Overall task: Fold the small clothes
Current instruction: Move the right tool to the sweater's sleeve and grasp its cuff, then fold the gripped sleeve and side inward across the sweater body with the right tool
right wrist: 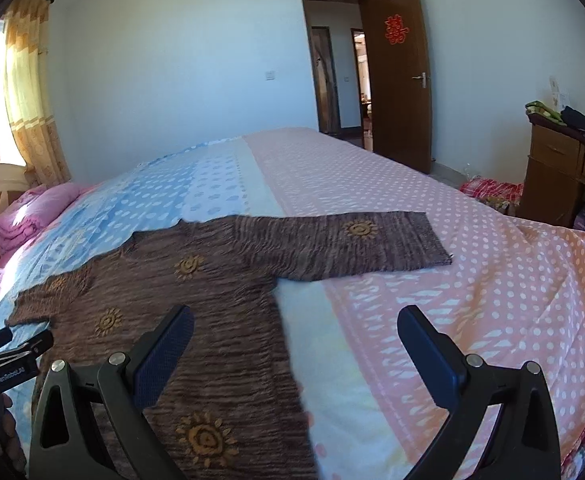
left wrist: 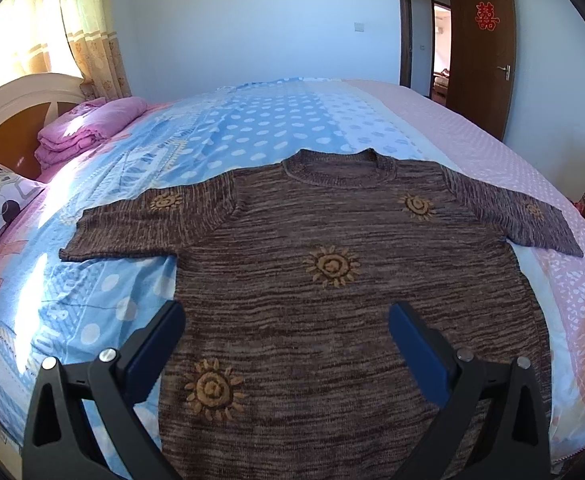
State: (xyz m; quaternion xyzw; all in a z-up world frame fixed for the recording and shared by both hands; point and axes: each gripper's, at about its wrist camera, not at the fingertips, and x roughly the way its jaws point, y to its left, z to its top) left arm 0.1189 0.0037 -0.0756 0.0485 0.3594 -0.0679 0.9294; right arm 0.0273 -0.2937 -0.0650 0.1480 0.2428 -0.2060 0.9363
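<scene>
Overhead, both tongs, left (left wrist: 286, 320) and right (right wrist: 295, 326), agape above flat sweater (left wrist: 332, 280).

a bed (left wrist: 472, 132) with dotted blue-pink cover carries a flat brown sweater (left wrist: 332, 280) and folded pink blanket (left wrist: 88, 128).

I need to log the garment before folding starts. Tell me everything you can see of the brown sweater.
The brown sweater is a mottled brown knit with short sleeves, a ribbed round neck and orange sun motifs. It lies flat and unfolded on the bed, front up, both sleeves spread outward, neck toward the far side. Its right sleeve rests on the pink dotted part of the cover. The open left claw and right claw hover above it; neither grips it.
</scene>
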